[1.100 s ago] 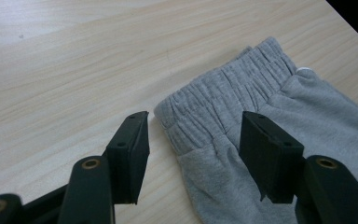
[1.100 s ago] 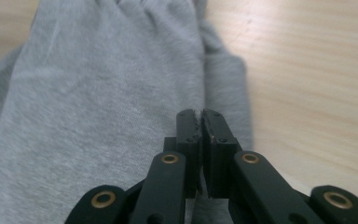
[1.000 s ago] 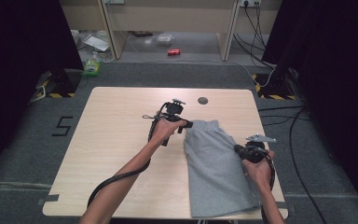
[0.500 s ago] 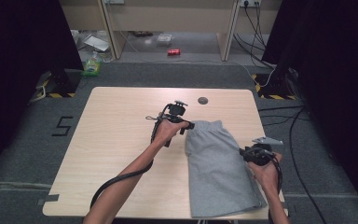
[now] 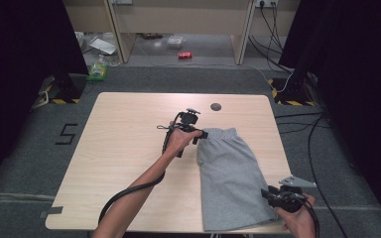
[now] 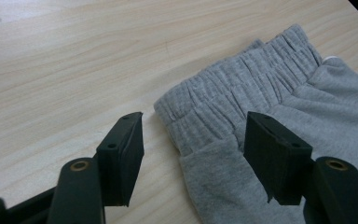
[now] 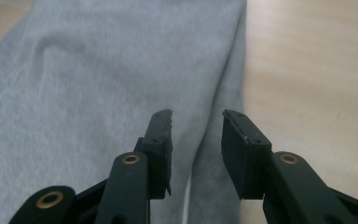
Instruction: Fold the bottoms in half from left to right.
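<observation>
On the counter (image 5: 129, 148) we are folding grey shorts (image 5: 230, 178): left tool (image 6: 193, 154) has just been opening wider, straddling the waistband, right tool (image 7: 196, 149) half-open over the hem, gripping nothing; next, both must pinch cloth.

The shorts (image 5: 230, 176), right of centre in the high view, are plain heather grey; their ribbed waistband (image 6: 242, 100) is the same grey, with a speck of white at its upper right end in the left gripper view. The table (image 5: 129, 148) is pale beige wood with fine streaked grain. Both grippers, left (image 5: 198, 133) and right (image 5: 270, 196), are black, with brass-coloured rivets on the jaws; the right one carries a grey plate. The floor (image 5: 25, 148) is dark grey with a white numeral at the left. A red can (image 5: 184, 55) lies at the upper centre.
</observation>
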{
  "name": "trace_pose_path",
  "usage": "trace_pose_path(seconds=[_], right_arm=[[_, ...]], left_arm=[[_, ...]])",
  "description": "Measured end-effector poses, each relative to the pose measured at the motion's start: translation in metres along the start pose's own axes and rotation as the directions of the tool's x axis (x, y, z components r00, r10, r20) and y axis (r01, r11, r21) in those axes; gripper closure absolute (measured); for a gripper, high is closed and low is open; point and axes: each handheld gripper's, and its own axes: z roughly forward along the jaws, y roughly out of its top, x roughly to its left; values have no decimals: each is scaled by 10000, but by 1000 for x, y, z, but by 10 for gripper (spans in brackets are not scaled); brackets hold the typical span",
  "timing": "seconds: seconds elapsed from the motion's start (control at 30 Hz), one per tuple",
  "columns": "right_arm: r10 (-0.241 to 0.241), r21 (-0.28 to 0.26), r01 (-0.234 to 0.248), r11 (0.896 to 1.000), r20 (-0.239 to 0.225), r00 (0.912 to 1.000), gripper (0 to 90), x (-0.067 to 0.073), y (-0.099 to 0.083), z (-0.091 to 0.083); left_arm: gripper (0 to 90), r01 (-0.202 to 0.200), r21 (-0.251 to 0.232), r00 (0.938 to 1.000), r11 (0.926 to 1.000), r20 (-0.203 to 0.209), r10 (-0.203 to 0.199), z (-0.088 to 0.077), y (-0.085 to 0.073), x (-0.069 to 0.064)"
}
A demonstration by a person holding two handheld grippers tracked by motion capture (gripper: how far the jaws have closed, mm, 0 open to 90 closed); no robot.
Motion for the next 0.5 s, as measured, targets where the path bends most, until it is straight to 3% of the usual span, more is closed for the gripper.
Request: trace_pose_path(seconds=[0.07,0.1,0.13,0.27,0.4,0.5], right_arm=[[-52,158,53,9999,-70,10000,710,1,-6,2],[-278,198,281,9994,-186,9994,827,1,-9,4],[-276,204,281,9994,-245,9993,863,2,-10,3],[-476,-70,476,9988,14,9989,875,-3,-8,-8],[-87,-307,89,9995,67,9999,875,-15,-8,-18],[-59,-267,61,9996,87,9999,873,-19,-10,-17]], left_arm=[[363,57,-31,10000,10000,22,-57,1,0,-1],[357,24,22,10000,10000,27,-24,1,0,-1],[354,11,16,10000,10000,28,-11,1,0,-1],[348,78,-16,10000,10000,16,-78,0,0,1],[348,104,-47,9999,9999,15,-104,-2,0,2],[349,87,-23,10000,10000,-8,-87,-1,0,2]])
